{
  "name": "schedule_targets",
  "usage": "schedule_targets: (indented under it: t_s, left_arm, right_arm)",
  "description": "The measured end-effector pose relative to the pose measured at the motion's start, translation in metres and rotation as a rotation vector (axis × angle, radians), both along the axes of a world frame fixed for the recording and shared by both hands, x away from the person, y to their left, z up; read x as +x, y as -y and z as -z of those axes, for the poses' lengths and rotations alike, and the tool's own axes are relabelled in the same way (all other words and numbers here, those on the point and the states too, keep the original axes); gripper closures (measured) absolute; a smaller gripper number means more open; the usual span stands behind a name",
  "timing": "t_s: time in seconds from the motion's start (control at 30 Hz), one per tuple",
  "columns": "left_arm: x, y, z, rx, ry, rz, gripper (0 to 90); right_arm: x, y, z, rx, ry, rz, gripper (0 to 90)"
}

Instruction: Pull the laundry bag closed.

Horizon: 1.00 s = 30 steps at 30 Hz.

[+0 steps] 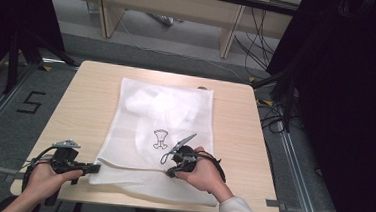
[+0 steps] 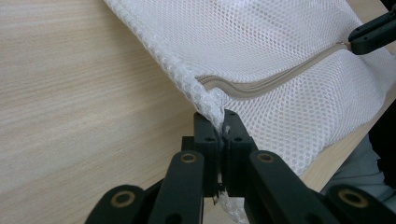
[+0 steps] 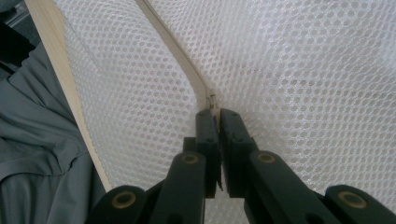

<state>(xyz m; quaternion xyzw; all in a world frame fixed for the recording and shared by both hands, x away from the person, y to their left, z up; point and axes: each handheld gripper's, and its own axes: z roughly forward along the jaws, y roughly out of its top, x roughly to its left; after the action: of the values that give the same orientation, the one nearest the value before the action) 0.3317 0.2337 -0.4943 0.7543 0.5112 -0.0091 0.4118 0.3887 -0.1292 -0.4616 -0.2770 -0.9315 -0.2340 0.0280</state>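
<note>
At the table's (image 1: pixel 75 108) near left, the left gripper (image 1: pixel 94 168) is clamped tight on the mesh bag's (image 1: pixel 175 110) corner (image 2: pixel 212 100), where the zipper (image 2: pixel 261 84) ends. The bag lies flat mid-table, its long axis running from the near edge to the far edge, the zipper crossing it along the near end. Further right, the right gripper (image 3: pixel 215 112) is pinched shut on the zipper pull (image 3: pixel 212 100), about midway along. Judging from that, roughly half the zipper's run is done and half is left.

White honeycomb-mesh bag (image 1: pixel 167 129) with beige zip (image 2: pixel 275 81), seemingly a black emblem; pale wood-grain table (image 1: pixel 237 119); black tongs (image 2: pixel 219 128).
</note>
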Motion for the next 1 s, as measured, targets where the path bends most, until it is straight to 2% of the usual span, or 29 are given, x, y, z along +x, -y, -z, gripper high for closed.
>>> schedule_targets:
  t_s: [0.2,0.23,1.0]
  left_arm:
    - [0.000,0.000,0.000,0.003,-0.001,0.001,86.2]
    - [0.000,0.000,0.000,0.002,-0.001,0.001,86.2]
    - [0.000,0.000,0.000,0.005,0.001,-0.003,86.2]
  right_arm:
    - [0.000,0.003,0.001,-0.010,-0.009,0.021,87.9]
    - [0.001,0.004,0.001,-0.010,-0.004,0.008,87.8]
    - [-0.001,0.014,0.001,0.000,-0.007,0.027,87.8]
